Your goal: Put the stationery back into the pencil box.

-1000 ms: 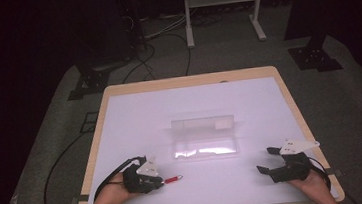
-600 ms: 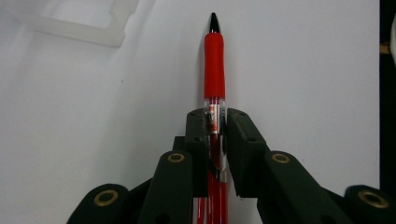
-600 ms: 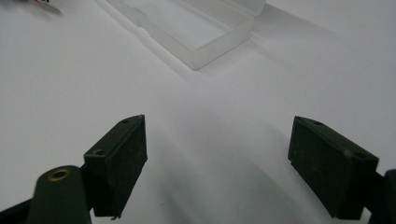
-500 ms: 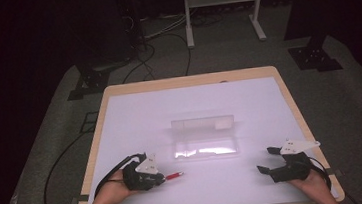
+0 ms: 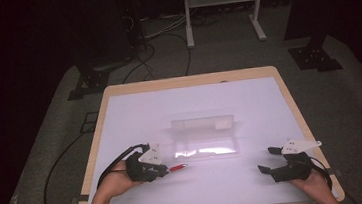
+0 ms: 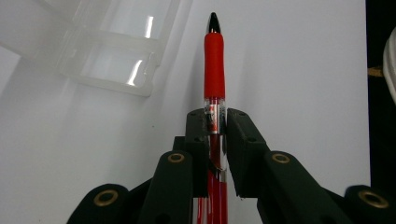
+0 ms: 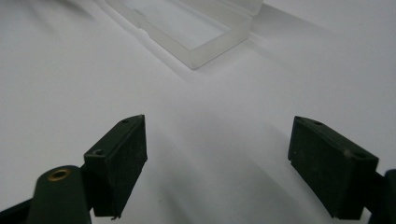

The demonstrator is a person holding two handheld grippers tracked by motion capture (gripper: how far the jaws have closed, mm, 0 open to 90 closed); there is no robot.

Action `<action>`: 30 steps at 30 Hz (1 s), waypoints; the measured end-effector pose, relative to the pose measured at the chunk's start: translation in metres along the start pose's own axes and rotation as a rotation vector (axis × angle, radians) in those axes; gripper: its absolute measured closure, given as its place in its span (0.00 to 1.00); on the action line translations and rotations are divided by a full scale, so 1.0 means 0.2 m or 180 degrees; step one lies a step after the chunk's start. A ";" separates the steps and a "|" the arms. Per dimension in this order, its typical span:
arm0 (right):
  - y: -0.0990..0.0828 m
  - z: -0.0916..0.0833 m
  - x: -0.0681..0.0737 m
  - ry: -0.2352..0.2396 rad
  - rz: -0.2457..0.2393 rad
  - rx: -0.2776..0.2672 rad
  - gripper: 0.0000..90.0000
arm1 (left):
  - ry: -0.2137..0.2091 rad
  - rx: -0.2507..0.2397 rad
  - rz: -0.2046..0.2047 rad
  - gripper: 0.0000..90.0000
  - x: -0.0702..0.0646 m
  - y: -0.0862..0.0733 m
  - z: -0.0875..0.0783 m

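A red pen with a black tip is clamped between the jaws of my left gripper, pointing away from it; in the high view the pen sticks out to the right of the left gripper, just above the white tabletop at the front left. A clear plastic case lies open in the middle of the table, its tray corner close to the pen's left. My right gripper rests at the front right, jaws wide open with nothing between them. The case's corner lies ahead of it.
The white mat covers a wood-edged table. Cables trail from both grippers off the table's sides. Beyond the far edge stand dark equipment stands and a white frame's legs on grey floor.
My left gripper has lifted slightly with the red pen still held in it. The right gripper has stayed where it was.
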State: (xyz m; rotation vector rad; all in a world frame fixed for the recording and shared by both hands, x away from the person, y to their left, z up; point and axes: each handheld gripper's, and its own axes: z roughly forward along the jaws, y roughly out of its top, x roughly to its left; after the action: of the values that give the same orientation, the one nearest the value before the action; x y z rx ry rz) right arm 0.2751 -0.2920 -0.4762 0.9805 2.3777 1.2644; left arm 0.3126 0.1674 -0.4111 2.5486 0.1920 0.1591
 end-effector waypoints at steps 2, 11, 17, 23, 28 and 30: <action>0.00 0.00 0.00 0.0002 -0.0005 -0.0005 0.21 | -0.0010 0.0009 0.0008 0.88 0.01 0.01 0.01; 0.00 0.00 0.00 -0.0005 0.0016 -0.0019 0.21 | -0.0026 0.0037 0.0059 0.88 0.05 0.08 0.02; 0.00 -0.01 0.00 -0.0017 0.0014 -0.0014 0.21 | -0.0007 0.0058 0.0094 0.88 0.08 0.13 0.02; 0.00 -0.01 0.00 -0.0025 0.0010 -0.0007 0.21 | 0.0023 0.0039 0.0135 0.88 0.10 0.16 0.00; 0.00 -0.01 0.00 -0.0036 0.0005 -0.0004 0.21 | 0.0054 -0.0046 0.0094 0.88 0.13 0.18 -0.02; 0.00 -0.01 -0.01 -0.0043 -0.0009 -0.0013 0.21 | 0.0052 -0.0053 0.0101 0.88 0.14 0.19 -0.03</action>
State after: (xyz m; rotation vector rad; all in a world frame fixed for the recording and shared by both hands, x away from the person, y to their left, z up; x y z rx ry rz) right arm 0.2748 -0.2943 -0.4745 0.9808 2.3646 1.2574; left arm 0.3437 0.1436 -0.3829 2.5352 0.1559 0.1931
